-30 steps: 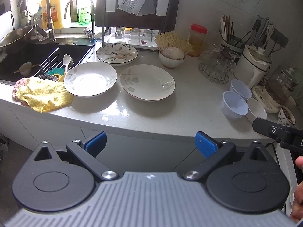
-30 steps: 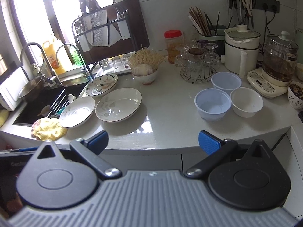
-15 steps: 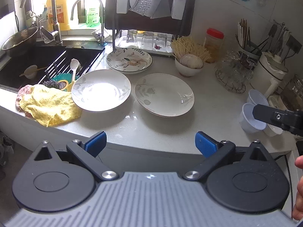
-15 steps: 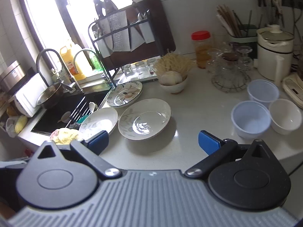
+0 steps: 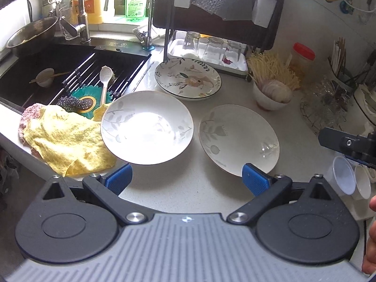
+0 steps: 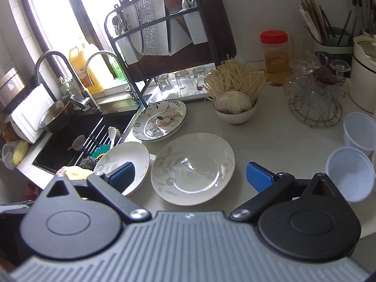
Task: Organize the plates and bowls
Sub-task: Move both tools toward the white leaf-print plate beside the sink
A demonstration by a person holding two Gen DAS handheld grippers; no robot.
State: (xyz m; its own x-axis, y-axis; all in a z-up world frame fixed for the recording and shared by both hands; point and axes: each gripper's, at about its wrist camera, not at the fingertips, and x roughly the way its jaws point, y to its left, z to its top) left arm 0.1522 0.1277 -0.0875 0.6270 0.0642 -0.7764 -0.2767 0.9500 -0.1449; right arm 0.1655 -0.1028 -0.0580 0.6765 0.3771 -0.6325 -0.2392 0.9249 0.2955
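Three plates lie on the white counter: a white leaf-print plate (image 5: 146, 127) on the left, a second one (image 5: 238, 139) to its right, and a flowered dark-rimmed plate (image 5: 188, 78) behind them. They also show in the right wrist view: left plate (image 6: 124, 162), middle plate (image 6: 192, 168), flowered plate (image 6: 159, 119). Plastic bowls (image 6: 350, 171) stand at the right. My left gripper (image 5: 186, 178) is open and empty, just short of the plates. My right gripper (image 6: 190, 175) is open and empty, over the middle plate's near edge.
A sink (image 5: 58, 70) with a spoon and rack is at the left, a yellow cloth (image 5: 68, 138) beside it. A dish rack with glasses (image 6: 178, 84), a bowl of noodles (image 6: 235, 108), a jar (image 6: 275, 56) and a glass stand (image 6: 315, 98) line the back.
Both grippers have moved forward toward the plates and a little left; the plates now sit larger and closer. Both stay open.
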